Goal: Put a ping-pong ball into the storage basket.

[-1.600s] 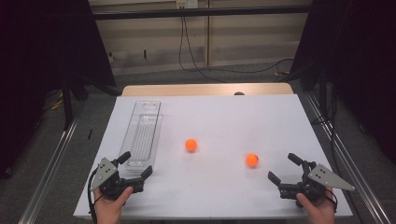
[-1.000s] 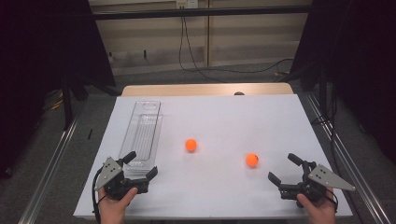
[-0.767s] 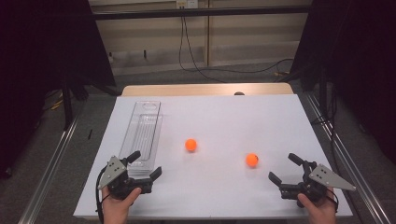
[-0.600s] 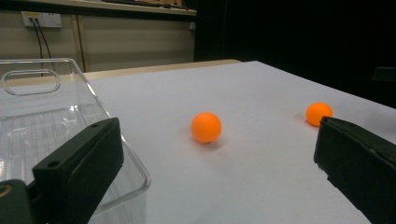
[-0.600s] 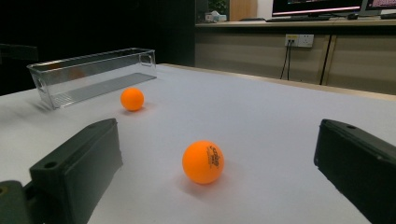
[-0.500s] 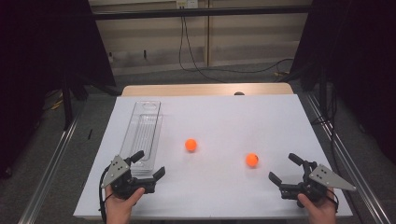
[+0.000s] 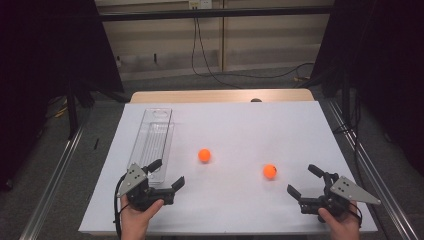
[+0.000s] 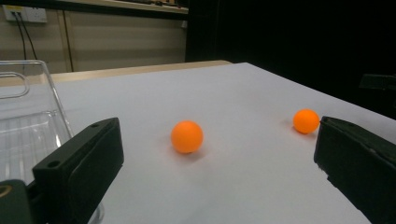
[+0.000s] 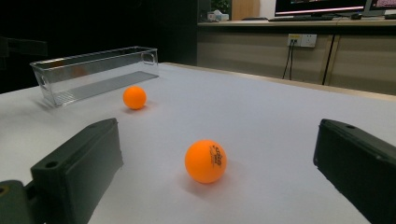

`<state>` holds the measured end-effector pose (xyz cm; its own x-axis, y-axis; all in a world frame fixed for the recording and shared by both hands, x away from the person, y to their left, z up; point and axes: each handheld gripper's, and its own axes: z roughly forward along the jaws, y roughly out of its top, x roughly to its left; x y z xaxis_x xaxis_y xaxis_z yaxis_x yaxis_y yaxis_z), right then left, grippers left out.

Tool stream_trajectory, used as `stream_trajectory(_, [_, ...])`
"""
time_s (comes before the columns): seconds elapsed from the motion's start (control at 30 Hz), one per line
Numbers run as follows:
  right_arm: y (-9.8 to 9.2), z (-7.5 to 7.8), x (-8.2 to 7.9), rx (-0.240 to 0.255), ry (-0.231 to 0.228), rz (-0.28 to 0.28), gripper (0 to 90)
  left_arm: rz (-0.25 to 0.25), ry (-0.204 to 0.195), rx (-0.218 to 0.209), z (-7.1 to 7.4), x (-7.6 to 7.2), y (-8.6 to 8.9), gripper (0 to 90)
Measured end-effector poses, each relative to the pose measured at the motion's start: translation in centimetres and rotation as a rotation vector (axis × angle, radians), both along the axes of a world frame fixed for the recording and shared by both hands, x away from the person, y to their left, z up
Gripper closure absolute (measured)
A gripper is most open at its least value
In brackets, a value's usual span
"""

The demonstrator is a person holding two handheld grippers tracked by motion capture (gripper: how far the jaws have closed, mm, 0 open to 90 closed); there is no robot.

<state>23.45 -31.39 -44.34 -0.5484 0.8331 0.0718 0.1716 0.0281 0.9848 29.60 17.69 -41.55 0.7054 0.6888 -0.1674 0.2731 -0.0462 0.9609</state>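
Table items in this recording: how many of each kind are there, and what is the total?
Orange balls: 2, one nearer the tray, one nearer the right claw.
Clear plastic tray: 1, with nothing seen in it.
Hand-held claws: 2, the left claw and the right, both open and holding nothing.
Total: 5 things on or over the white table.

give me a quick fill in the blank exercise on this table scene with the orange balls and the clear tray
1. The number of orange balls on the white table is ____.
2. The clear tray holds ____ balls.
3. The jaws of the left gripper and right gripper both stand ____.
4. The printed ball lies nearest the ____ gripper.

Missing words: two; no; open; right
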Motion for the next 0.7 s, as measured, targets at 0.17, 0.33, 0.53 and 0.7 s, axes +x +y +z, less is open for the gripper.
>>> stream_trajectory(0.17, [0.0,0.0,0.0,0.001,0.001,0.0,0.8,-0.005,0.008,0.003,0.1,0.2,-0.7,1.5])
stream_trajectory(0.33, [0.0,0.0,0.0,0.001,-0.002,0.004,1.0,-0.019,0.016,0.016,0.1,0.4,-1.5,1.5])
stream_trajectory(0.53, [0.0,0.0,0.0,0.004,0.0,0.001,1.0,-0.039,0.02,0.027,0.1,0.5,-2.2,1.5])
stream_trajectory(0.7, [0.0,0.0,0.0,0.002,-0.002,0.002,1.1,-0.058,0.019,0.037,0.2,0.6,-3.0,1.5])
